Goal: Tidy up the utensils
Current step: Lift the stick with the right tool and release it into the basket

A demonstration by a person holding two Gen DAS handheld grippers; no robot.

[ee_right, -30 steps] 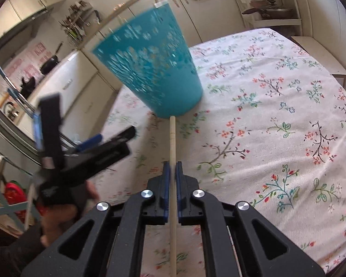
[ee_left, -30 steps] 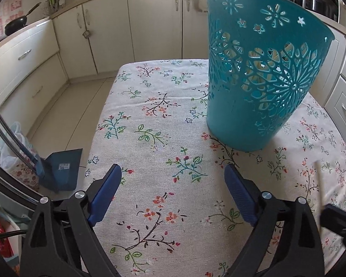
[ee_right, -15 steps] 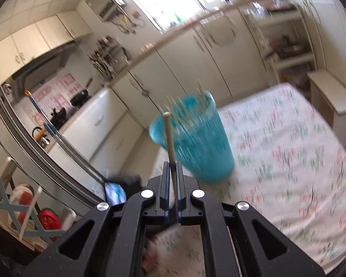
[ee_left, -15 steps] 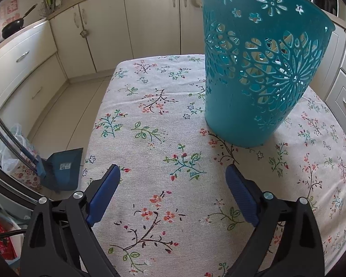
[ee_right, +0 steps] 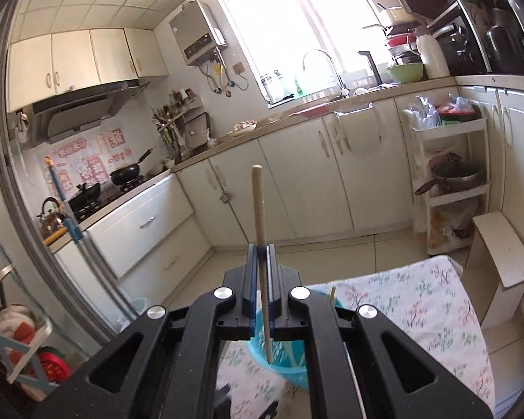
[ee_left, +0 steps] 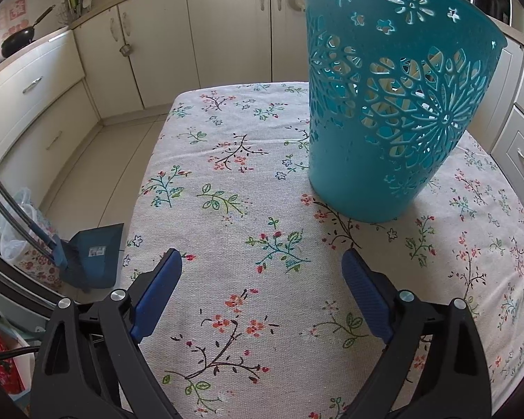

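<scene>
Bare tablecloth (ee_left: 262, 160) beside basket (ee_left: 384, 111)

A thin, pale wooden chopstick (ee_right: 258, 209) stands nearly upright, its lower end over a teal plastic basket with cut-out flower patterns (ee_left: 384, 104). The basket stands upright on the floral tablecloth, with pale sticks inside.

Both tongs are matte black plastic frames with triangular cut-outs and round silver screw heads. The left tongs (ee_left: 262, 276) carry ribbed blue pads (ee_left: 363, 286); the right tongs (ee_right: 261, 269) show blue pad edges.
</scene>
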